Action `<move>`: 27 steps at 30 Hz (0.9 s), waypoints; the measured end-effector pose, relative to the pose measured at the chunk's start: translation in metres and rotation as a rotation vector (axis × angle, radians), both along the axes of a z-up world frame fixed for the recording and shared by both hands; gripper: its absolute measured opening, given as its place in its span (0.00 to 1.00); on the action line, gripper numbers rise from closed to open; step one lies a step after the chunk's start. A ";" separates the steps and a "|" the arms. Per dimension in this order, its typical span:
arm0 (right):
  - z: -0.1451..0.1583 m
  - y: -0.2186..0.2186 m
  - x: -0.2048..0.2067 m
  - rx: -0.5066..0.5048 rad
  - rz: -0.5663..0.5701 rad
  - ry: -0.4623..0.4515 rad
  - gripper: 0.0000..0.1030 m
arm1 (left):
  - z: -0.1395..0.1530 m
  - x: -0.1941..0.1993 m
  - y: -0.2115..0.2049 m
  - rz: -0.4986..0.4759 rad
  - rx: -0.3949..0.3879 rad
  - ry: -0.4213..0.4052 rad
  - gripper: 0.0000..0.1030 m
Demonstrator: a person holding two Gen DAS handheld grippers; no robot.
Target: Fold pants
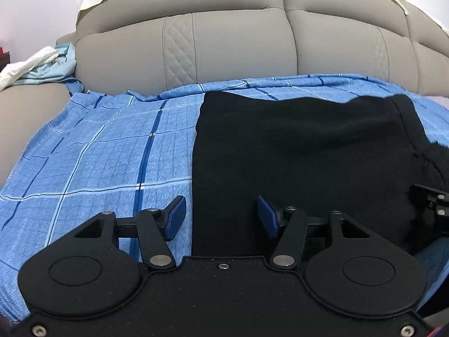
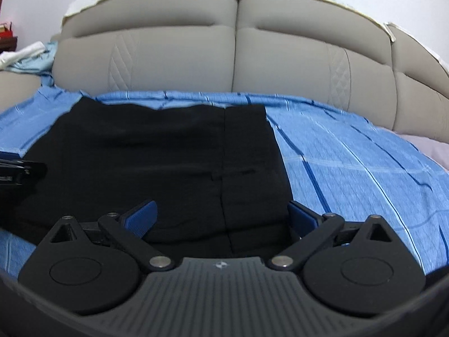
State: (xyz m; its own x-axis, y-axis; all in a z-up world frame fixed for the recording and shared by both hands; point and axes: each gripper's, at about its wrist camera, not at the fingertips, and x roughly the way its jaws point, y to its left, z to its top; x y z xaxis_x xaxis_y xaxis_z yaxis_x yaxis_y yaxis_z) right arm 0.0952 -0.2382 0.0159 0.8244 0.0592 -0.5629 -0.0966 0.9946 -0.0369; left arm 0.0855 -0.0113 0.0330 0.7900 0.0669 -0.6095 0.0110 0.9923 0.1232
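Pants [image 1: 303, 151], black, folded flat on blue checked sheet [image 1: 112, 146]

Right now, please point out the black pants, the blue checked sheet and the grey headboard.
black pants [image 2: 157, 154]: right wrist view, middle of the flat fabric.
blue checked sheet [image 1: 106, 151]: left wrist view, bare part left of the pants.
grey headboard [image 1: 238, 47]: left wrist view, middle cushion.

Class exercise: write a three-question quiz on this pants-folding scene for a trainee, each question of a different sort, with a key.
1. True or false: the black pants lie on a blue checked sheet.
2. The right gripper is: A open, B shut on the pants, C out of view.
3. Fill in: behind the sheet stands a padded beige ____.

Key: 1 true; 2 A; 3 headboard.
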 end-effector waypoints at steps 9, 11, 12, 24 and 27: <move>-0.006 -0.018 -0.006 0.100 0.017 0.073 1.00 | -0.006 -0.028 0.007 0.014 -0.044 0.006 0.63; -0.004 -0.020 -0.006 0.089 0.050 0.096 1.00 | -0.002 -0.033 0.009 0.013 -0.054 0.022 0.64; -0.001 -0.021 -0.006 0.084 0.064 0.106 1.00 | 0.002 -0.034 0.012 0.006 -0.062 0.037 0.64; 0.027 -0.079 0.075 0.285 -0.020 0.029 1.00 | 0.048 0.066 0.053 -0.031 -0.274 0.024 0.77; 0.017 -0.088 0.099 0.377 -0.018 0.048 1.00 | 0.037 0.093 0.052 -0.045 -0.291 0.067 0.77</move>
State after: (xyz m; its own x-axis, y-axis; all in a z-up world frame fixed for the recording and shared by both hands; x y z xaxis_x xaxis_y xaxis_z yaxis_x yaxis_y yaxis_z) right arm 0.1942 -0.3266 0.0329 0.8002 0.2558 -0.5424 -0.0721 0.9390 0.3364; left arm 0.1784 0.0410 0.0703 0.7455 -0.1518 -0.6490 0.0538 0.9843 -0.1684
